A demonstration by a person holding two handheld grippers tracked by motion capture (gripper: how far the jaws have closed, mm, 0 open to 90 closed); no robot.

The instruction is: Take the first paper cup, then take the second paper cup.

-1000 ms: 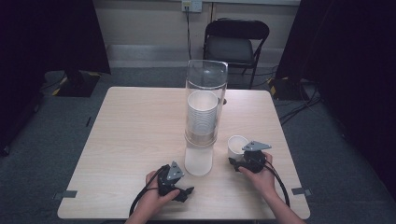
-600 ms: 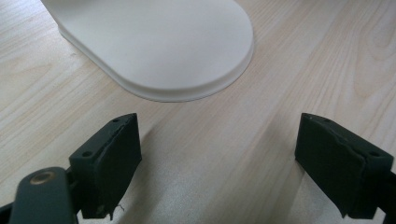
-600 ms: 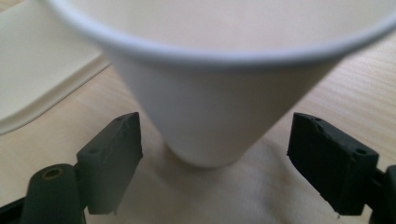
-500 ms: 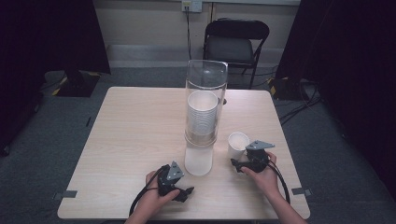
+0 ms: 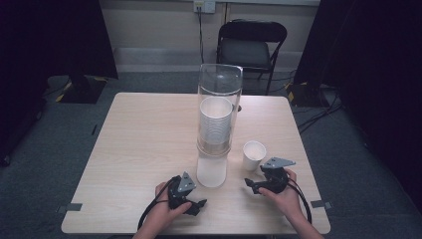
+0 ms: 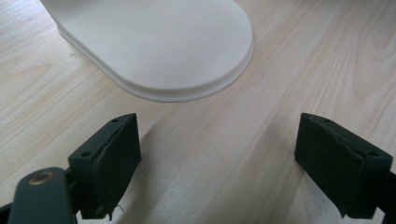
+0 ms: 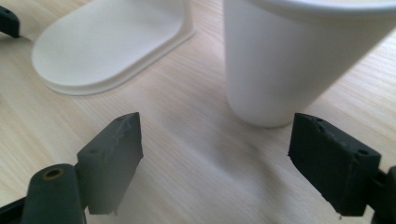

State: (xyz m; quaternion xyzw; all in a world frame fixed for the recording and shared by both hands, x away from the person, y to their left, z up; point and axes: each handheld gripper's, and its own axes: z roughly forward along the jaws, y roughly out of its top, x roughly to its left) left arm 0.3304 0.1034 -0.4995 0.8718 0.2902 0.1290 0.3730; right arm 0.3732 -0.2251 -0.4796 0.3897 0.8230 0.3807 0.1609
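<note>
A single white paper cup [image 5: 254, 155] stands upright on the table, right of the dispenser's white base [image 5: 211, 172]. My right gripper [image 5: 250, 185] sits just nearer than the cup, apart from it. In the right gripper view the cup [image 7: 289, 60] stands a little beyond the open gripper [image 7: 215, 140]. Its jaws opened within the last second and have just been closing a little, with nothing between them. My left gripper [image 5: 198, 204] rests low by the base's near end. It is open [image 6: 217, 140], facing the rounded base [image 6: 159, 42], with bare table between its pads.
A clear tube [image 5: 219, 107] with a stack of white cups rises from the base at the table's middle. A black folding chair [image 5: 251, 47] stands beyond the far edge. The near table edge [image 5: 199, 231] lies just behind both hands.
My right gripper has drawn back from the white cup toward the near edge, and the cup now stands alone. The left gripper has not moved.
</note>
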